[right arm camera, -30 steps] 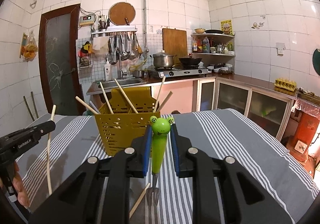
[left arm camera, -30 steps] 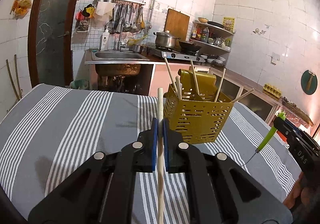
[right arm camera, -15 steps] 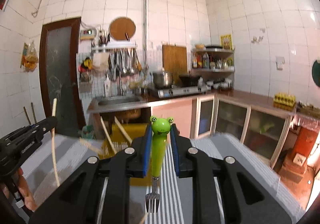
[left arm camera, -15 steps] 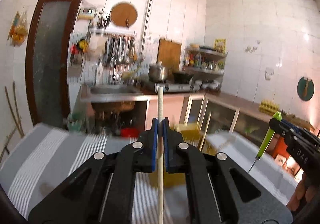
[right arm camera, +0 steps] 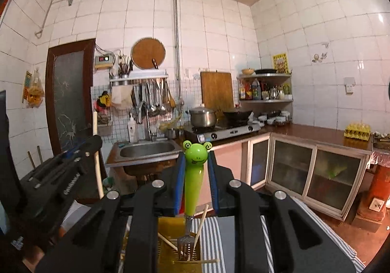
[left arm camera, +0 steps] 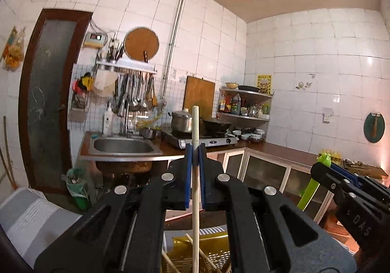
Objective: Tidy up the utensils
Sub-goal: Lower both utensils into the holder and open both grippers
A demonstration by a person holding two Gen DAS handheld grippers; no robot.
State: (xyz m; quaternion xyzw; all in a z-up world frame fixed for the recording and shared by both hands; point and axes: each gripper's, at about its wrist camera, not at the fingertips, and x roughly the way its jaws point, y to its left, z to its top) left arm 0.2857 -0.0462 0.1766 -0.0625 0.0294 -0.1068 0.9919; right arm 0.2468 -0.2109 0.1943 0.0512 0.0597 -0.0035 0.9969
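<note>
Left tool [left arm camera: 195,151]: jaws clamped narrow on a pale wooden chopstick [left arm camera: 195,175], held upright, its top end standing above the blue pads and its shaft running down toward the holder below.
Right tool [right arm camera: 195,163]: jaws closed on the green handle of a frog-headed fork [right arm camera: 193,175], tines pointing down just over the holder; whether the tines touch anything inside cannot be told.
Each tool from the other's camera: the right tool shows at the right edge of the left view, the left tool at the left edge of the right view, well apart.
Utensil holder [right arm camera: 168,229]: a yellow perforated basket directly under both tools, with several loose wooden chopsticks [right arm camera: 199,226] leaning inside it.
Bench [right arm camera: 209,231]: covered with a grey and white striped cloth, on which the holder stands.
Room, middle distance: a steel sink [right arm camera: 146,149] in a brown counter, a gas stove with a lidded pot [right arm camera: 202,115] and a dark wok, glass-fronted cabinets beneath.
Room, far wall: white tiles, a rack of hanging ladles, a round wooden board, a rectangular cutting board, a corner shelf of bottles, a dark-framed door at left.
</note>
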